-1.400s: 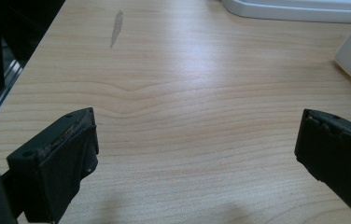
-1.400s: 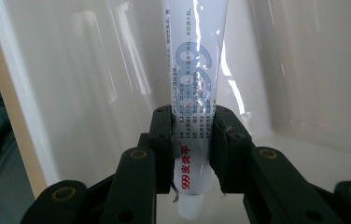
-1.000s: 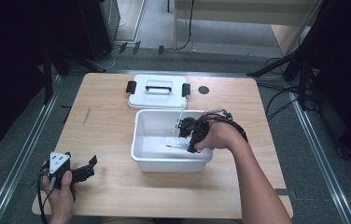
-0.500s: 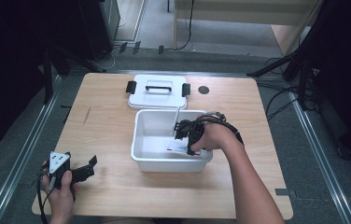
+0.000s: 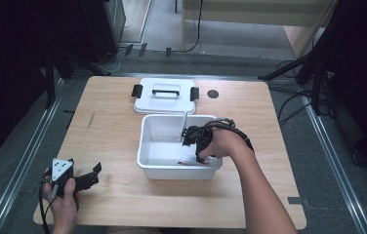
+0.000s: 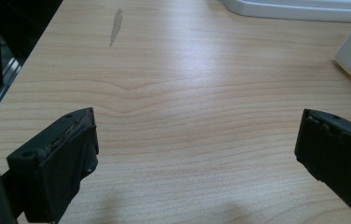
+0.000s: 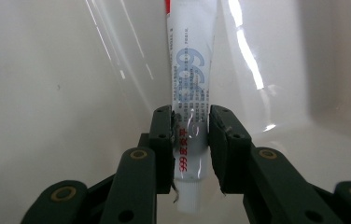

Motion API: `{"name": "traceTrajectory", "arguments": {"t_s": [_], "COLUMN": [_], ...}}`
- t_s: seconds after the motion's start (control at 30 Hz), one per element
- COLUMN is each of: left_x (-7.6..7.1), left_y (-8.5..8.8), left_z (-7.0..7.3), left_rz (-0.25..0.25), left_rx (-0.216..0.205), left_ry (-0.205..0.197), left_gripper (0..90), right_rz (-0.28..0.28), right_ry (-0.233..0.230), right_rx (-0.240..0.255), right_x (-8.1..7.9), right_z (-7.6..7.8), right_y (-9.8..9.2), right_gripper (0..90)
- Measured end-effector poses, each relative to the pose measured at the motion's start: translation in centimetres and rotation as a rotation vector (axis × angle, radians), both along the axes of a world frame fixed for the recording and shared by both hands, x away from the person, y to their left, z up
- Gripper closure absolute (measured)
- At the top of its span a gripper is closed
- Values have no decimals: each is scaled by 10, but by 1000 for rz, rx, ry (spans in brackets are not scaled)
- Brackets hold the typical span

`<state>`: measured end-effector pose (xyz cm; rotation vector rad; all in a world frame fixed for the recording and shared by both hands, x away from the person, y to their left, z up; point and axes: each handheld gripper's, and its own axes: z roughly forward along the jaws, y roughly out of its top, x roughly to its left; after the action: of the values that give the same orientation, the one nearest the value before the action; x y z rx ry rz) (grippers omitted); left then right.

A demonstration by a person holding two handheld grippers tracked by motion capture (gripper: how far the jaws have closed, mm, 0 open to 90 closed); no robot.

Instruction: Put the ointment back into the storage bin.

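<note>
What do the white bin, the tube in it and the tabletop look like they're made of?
The bin looks like glossy moulded plastic: bright light streaks run across its inner walls. The tube, shut in the right gripper, seems thin printed plastic or laminate with a shiny film; which one is unclear. The tabletop shows pale wood grain with a satin sheen, possibly veneer or laminate.

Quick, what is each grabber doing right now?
Left gripper: open, nothing between its jaws, over the table.
Right gripper: closed on a white tube inside the white bin.
</note>
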<state>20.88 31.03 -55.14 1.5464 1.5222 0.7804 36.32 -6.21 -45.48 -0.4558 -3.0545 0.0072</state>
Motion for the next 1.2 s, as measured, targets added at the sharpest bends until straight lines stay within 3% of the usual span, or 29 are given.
{"name": "traceTrajectory", "arguments": {"t_s": [0.27,0.4,0.6,0.73,0.97,1.2], "left_x": [0,0,0,0,0,0], "left_y": [0,0,0,0,0,0], "left_z": [0,0,0,0,0,0], "left_rz": [-1,-1,-1,1,0,0], "left_rx": [-1,0,0,-1,1,2], "left_ry": [2,1,0,-1,-1,-1], "left_gripper": [0,0,0,0,0,0], "right_rz": [12,-11,-84,-113,-198,-269], "right_ry": [-13,-33,-38,-60,-105,-137], "right_rx": [22,66,149,175,222,268], "right_x": [-2,-1,0,-2,-5,-10], "right_z": [6,14,37,53,82,102], "right_y": [-1,-5,-15,-24,-48,-80], "right_gripper": [676,694,755,758,732,685]}}
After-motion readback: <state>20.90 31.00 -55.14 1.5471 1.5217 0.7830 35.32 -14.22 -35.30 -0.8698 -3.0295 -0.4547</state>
